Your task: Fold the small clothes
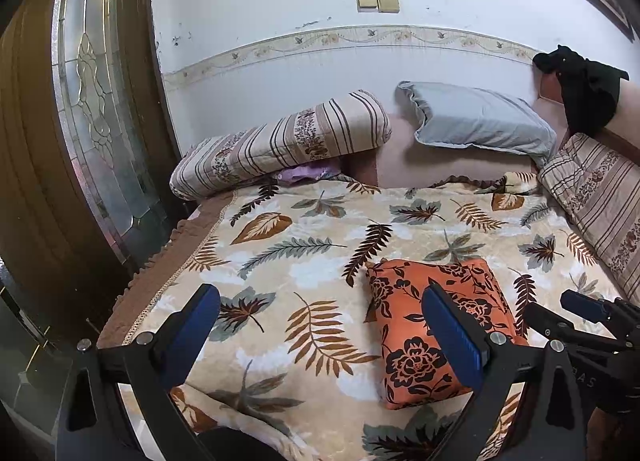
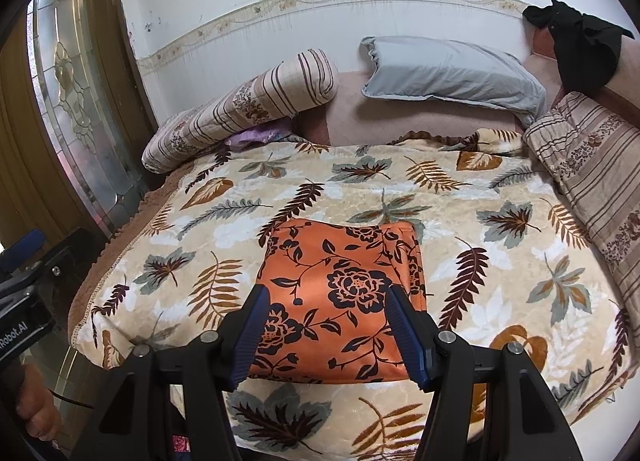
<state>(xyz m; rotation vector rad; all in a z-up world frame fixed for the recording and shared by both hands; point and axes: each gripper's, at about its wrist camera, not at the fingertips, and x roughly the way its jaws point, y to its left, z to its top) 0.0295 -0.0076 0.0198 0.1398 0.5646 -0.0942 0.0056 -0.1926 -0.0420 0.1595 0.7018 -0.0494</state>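
A folded orange cloth with black flowers (image 1: pixel 400 361) (image 2: pixel 340 261) lies flat on the leaf-print blanket (image 1: pixel 300 261) (image 2: pixel 480 241) near the bed's front edge. My right gripper (image 2: pixel 328 293) hovers over the near half of this cloth, open, with the fabric seen between its blue pads but not pinched. In the left wrist view it (image 1: pixel 588 309) shows at the right edge. My left gripper (image 1: pixel 320 293) stands wide open to the left of the cloth. Its right finger (image 1: pixel 452 333) overlaps the cloth's middle in the picture, and bare blanket lies between its fingers.
At the bed's head lie a striped rolled quilt (image 1: pixel 280 141), a grey pillow (image 1: pixel 480 121) and a small purple cloth (image 1: pixel 300 173). A striped cushion (image 1: pixel 600 189) lines the right side. A black garment (image 1: pixel 584 89) hangs over the headboard corner. A glazed wooden door (image 1: pixel 92 101) stands left.
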